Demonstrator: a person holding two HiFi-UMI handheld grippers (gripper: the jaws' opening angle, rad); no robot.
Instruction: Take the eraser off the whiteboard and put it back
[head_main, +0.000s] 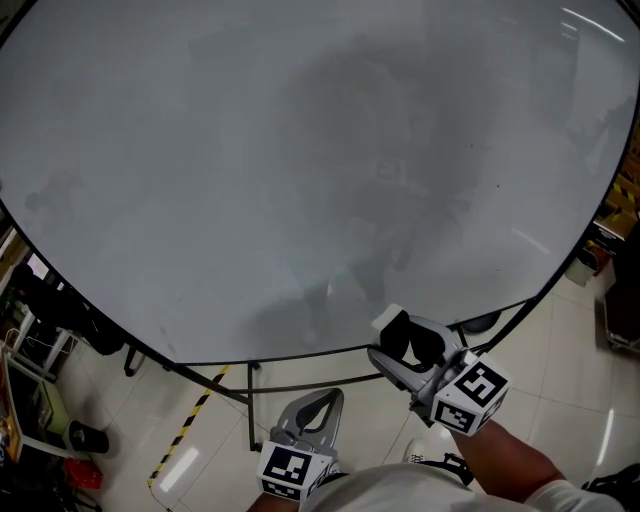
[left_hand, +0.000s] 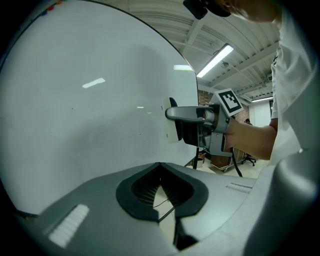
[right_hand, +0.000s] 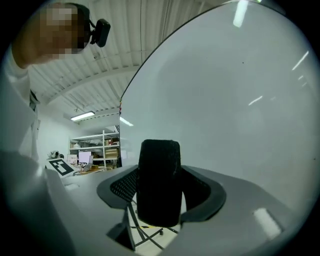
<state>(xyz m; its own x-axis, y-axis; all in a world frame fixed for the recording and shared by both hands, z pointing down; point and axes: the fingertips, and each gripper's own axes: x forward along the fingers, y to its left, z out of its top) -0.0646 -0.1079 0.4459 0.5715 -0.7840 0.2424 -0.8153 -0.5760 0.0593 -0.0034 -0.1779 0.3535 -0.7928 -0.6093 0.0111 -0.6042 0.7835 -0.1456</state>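
The whiteboard (head_main: 300, 150) fills most of the head view. My right gripper (head_main: 396, 340) is shut on the eraser (head_main: 399, 338), a black felt block with a white back, just off the board's lower edge. In the right gripper view the black eraser (right_hand: 159, 182) stands upright between the pads. From the left gripper view, the right gripper (left_hand: 175, 125) holds the eraser (left_hand: 173, 127) with its white side toward the whiteboard (left_hand: 90, 110); whether it touches I cannot tell. My left gripper (head_main: 325, 400) hangs lower and nearer to me, jaw tips together, holding nothing.
The board's dark stand legs (head_main: 240, 385) run below its edge. Yellow-black tape (head_main: 185, 430) marks the tiled floor. Clutter and a shelf (head_main: 30, 360) sit at the left, boxes (head_main: 615, 215) at the right. Storage shelves (right_hand: 95, 150) stand beyond the board's edge.
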